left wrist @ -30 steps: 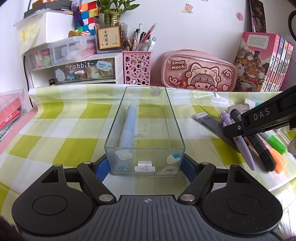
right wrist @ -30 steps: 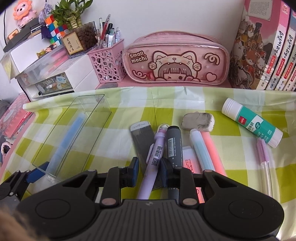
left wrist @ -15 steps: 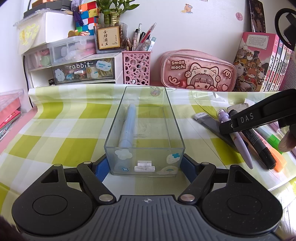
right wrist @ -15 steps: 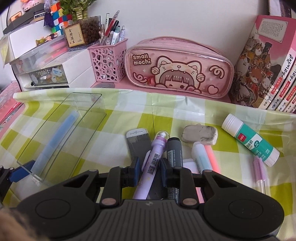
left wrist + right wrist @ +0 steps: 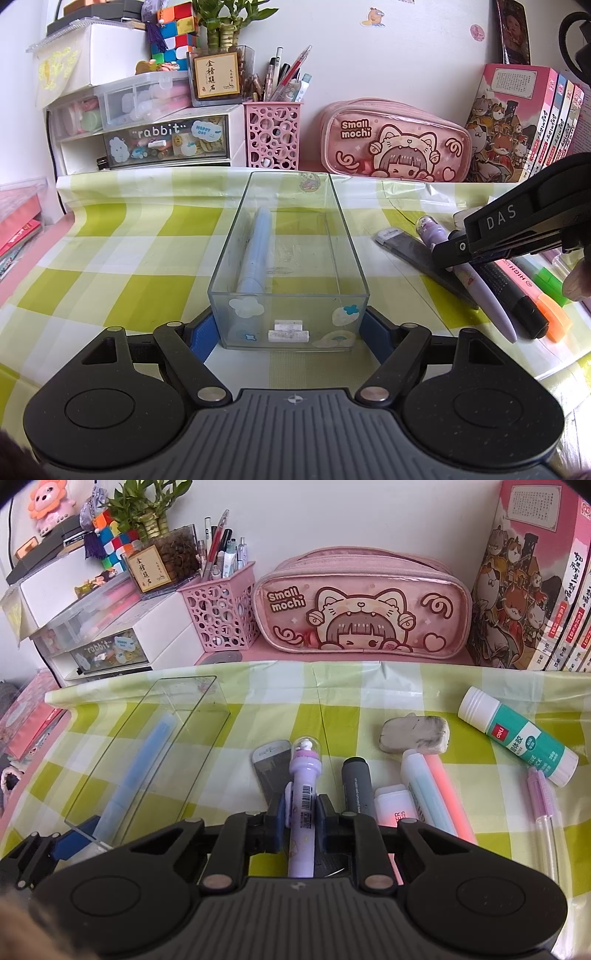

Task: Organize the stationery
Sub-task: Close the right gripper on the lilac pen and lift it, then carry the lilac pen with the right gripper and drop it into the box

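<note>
A clear plastic box (image 5: 288,221) stands on the checked cloth with a light blue pen (image 5: 255,258) inside; it also shows in the right wrist view (image 5: 147,753). My left gripper (image 5: 288,325) holds the box's near end between its blue pads. My right gripper (image 5: 301,812) is shut on a purple pen (image 5: 303,805) with a clear dome cap; the pen still lies among the other stationery. In the left wrist view the right gripper (image 5: 452,254) sits over that purple pen (image 5: 480,288).
Beside the purple pen lie a grey lead case (image 5: 267,768), a dark marker (image 5: 356,786), highlighters (image 5: 432,794), an eraser (image 5: 415,734), a glue stick (image 5: 517,734) and a pink pen (image 5: 545,805). A pink pencil pouch (image 5: 362,609), pen cup (image 5: 221,616), drawers and books line the back.
My right gripper has closed its fingers around the purple pen and come in closer to it. The left gripper and the box have not moved.
</note>
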Demonstrator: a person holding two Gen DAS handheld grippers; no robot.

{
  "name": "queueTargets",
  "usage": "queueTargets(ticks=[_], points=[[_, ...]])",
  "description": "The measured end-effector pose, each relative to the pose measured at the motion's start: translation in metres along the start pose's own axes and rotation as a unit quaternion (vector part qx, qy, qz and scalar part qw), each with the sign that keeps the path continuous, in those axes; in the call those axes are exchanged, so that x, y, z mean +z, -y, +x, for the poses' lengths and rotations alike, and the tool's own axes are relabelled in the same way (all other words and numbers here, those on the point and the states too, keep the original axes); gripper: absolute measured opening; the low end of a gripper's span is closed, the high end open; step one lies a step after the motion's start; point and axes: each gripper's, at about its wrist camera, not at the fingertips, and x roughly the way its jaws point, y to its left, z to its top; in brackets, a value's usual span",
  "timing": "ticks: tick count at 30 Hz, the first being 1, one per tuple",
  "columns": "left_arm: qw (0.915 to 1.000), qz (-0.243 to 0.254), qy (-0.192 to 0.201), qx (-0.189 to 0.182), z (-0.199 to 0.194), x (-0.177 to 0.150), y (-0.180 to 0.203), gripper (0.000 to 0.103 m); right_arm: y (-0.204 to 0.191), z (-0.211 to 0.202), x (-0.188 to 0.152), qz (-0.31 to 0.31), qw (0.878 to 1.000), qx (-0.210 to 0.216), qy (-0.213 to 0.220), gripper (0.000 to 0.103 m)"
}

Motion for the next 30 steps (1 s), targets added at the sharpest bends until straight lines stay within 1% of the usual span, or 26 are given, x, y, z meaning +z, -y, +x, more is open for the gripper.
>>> queueTargets(ticks=[2,6,13,20,25,26,30], points=[[1.0000,0.000,0.000,0.000,0.000,0.000,0.000,0.077,0.000,-0.001,0.000,0.008,1.000,0.011,-0.006,0.022],[1.0000,0.000,0.000,0.000,0.000,0.000,0.000,0.077,-0.002,-0.002,-0.002,0.022,0.998,0.050,-0.024,0.022],[1.0000,0.000,0.000,0.000,0.000,0.000,0.000,0.077,-0.013,0.000,-0.005,0.010,0.995,0.081,-0.065,0.022],[1.0000,-0.001,0.000,0.000,0.000,0.000,0.000,0.077,-0.023,0.005,-0.002,-0.023,0.995,0.068,-0.073,0.024],[1.0000,0.000,0.000,0.001,0.000,0.000,0.000,0.077,-0.036,0.007,-0.002,-0.075,0.994,0.053,-0.064,0.024],[1.0000,0.000,0.000,0.000,0.000,0.000,0.000,0.077,-0.038,0.008,-0.002,-0.081,0.994,0.048,-0.062,0.023],[1.0000,-0.001,0.000,0.000,0.000,0.000,0.000,0.077,-0.039,0.010,0.000,-0.077,0.994,0.046,-0.060,0.020]])
